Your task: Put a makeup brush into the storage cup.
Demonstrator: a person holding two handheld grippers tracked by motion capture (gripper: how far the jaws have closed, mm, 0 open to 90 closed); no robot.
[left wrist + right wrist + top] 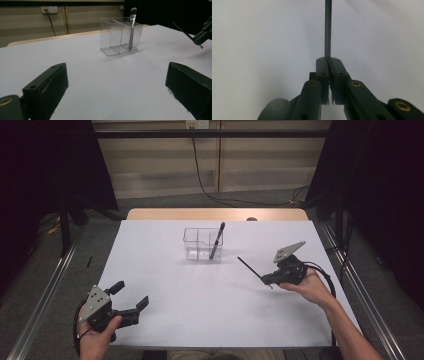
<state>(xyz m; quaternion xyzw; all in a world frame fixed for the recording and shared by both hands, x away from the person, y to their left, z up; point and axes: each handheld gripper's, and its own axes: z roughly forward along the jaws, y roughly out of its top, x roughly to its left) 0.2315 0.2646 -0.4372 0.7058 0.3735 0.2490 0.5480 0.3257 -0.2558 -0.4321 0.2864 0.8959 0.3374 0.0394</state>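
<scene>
Here the thin black stick (327, 30) juts from between the right gripper (328, 60) fingertips.

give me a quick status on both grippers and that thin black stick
Right gripper shut on thin black stick, held off the table. Left gripper open, empty. Clear organizer ahead, one brush standing in it. Nothing in the way.

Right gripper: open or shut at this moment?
Shut. The right gripper has its jaws pressed together on a thin dark stick that juts out ahead of them; the high view shows the stick raised off the white table.
</scene>
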